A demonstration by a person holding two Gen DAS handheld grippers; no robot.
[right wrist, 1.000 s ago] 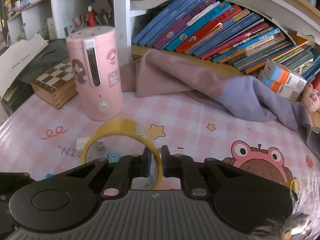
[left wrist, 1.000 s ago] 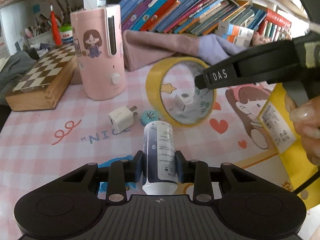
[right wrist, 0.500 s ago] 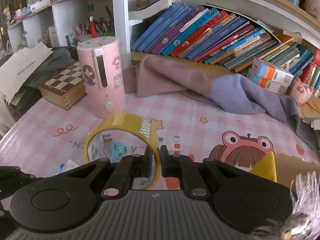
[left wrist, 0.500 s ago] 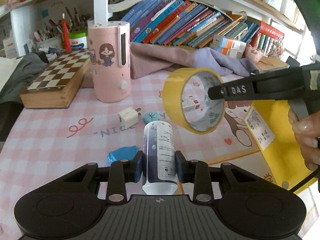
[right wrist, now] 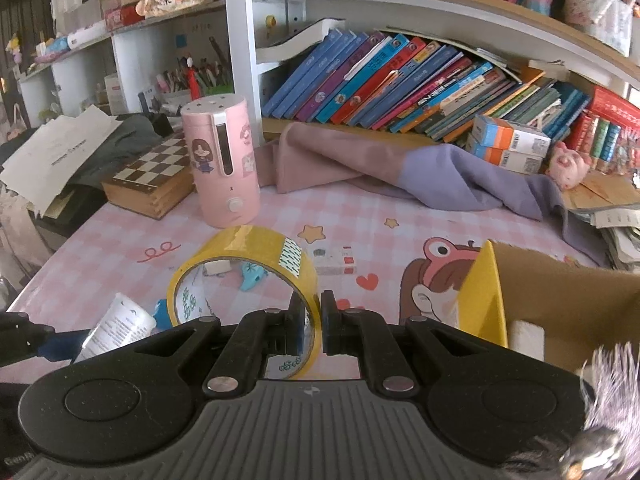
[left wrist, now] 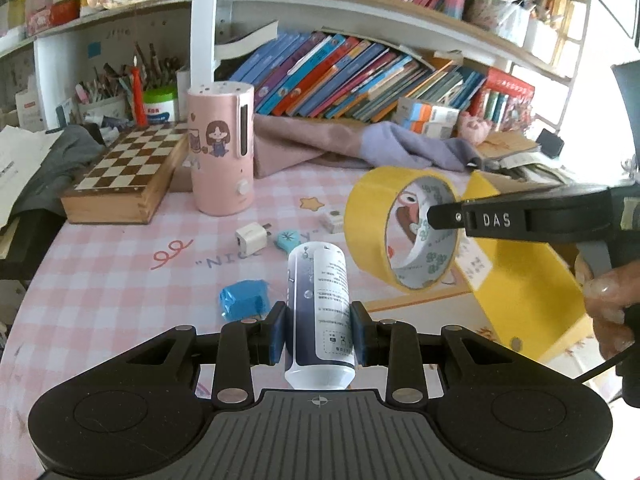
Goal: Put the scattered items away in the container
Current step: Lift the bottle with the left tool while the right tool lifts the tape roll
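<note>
White lettering "DAS" is readable on the side of the right hand-held gripper [left wrist: 440,216]; pale letters "NIC" are printed on the pink checked table [left wrist: 100,280] cover. The small print on the bottle label is too fine to read.

Left hand-held gripper [left wrist: 318,334]: jaws pinch a white and dark blue bottle [left wrist: 318,304] by its sides, above the near part of the table. The bottle lies along the jaws, base toward the camera.

Right hand-held gripper: jaws pressed together on the wall of a yellow tape roll [right wrist: 248,276], one finger inside the ring and one outside. The roll hangs clear of the table, just beside the yellow flap of the cardboard box [right wrist: 560,300] that stands at the right edge of the table.

Loose on the table: a blue packet [left wrist: 242,302], a white plug adapter [left wrist: 252,236], a pale blue clip [left wrist: 288,238] and a small white box [left wrist: 332,220]. Toward the far edge stand a pink cylindrical appliance [left wrist: 222,152] and a wooden chessboard case [left wrist: 128,176], with a mauve cloth [right wrist: 360,164] lying before the shelved books [right wrist: 400,88].
</note>
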